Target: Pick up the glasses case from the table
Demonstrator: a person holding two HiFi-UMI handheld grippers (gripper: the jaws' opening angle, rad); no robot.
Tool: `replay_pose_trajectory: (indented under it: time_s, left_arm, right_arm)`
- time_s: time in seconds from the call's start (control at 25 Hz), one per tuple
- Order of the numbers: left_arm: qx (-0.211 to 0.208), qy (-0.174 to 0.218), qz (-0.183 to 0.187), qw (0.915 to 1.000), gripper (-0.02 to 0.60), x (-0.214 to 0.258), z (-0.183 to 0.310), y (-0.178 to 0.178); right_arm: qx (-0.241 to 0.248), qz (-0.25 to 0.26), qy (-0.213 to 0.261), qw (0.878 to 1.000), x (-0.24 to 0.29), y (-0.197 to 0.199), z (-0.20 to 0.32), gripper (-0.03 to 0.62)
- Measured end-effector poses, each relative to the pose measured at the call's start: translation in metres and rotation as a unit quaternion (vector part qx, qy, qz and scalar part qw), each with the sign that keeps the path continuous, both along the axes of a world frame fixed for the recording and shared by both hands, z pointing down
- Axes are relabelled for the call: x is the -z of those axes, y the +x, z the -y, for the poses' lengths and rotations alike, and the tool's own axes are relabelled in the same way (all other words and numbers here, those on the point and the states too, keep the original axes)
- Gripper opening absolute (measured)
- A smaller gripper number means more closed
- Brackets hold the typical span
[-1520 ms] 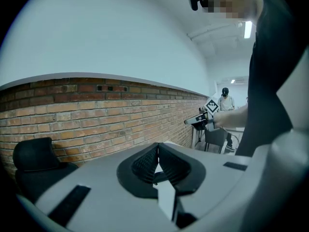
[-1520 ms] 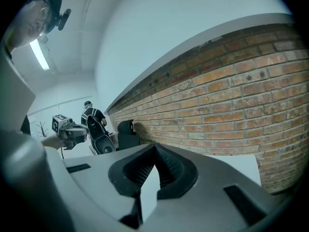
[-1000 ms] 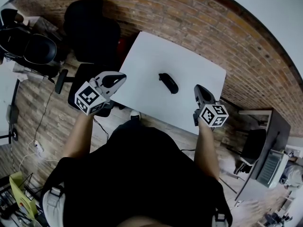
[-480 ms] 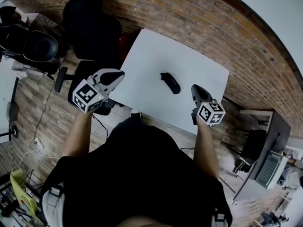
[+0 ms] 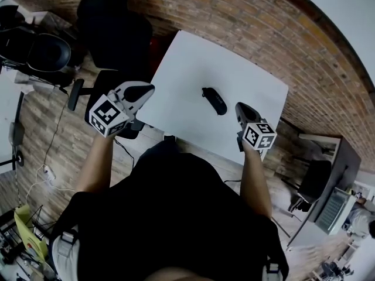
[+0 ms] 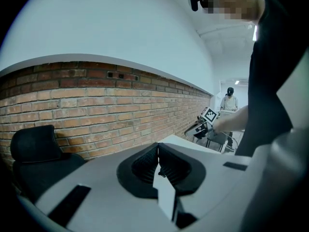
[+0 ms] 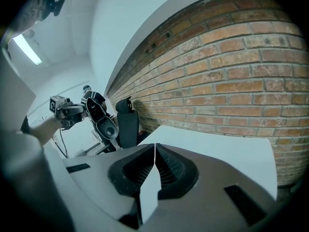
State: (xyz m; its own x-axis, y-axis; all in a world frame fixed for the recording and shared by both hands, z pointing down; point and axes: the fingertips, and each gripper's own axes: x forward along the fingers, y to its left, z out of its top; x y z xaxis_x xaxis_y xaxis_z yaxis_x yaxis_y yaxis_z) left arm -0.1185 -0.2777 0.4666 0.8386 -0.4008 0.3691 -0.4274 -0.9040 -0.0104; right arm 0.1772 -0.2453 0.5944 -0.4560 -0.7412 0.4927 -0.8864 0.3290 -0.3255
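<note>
Left tongs (image 5: 147,89) and right tongs (image 5: 241,108) are seen shut, empty (glasses case (image 5: 214,100) untouched); unless opened, it could be shoved along the surface (image 5: 193,69).

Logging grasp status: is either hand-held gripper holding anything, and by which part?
Nothing is held. The left hand-held gripper and right hand-held gripper are shut and empty; the glasses case lies untouched on the table.

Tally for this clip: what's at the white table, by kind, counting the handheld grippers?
glasses case: 1 (black, lying on the table)
table: 1 (white)
grippers: 2 (left gripper and right gripper, both shut and empty, neither touching the case)
Total: 4
</note>
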Motion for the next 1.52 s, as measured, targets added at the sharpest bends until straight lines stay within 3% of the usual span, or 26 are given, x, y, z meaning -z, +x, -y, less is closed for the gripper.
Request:
replay_pose_trajectory:
  time_s: [0.92,1.52]
  left_arm:
    - [0.000,-0.017,0.014,0.9997,0.011,-0.019,0.027,-0.012]
    - [0.004,-0.034,0.033,0.9989,0.011,-0.038,0.035,-0.022]
  right_arm:
    - [0.024,-0.016,-0.075,0.997,-0.076,-0.014,0.020,0.084]
    - [0.061,-0.032,-0.138,0.988,-0.133,-0.029,0.018,0.147]
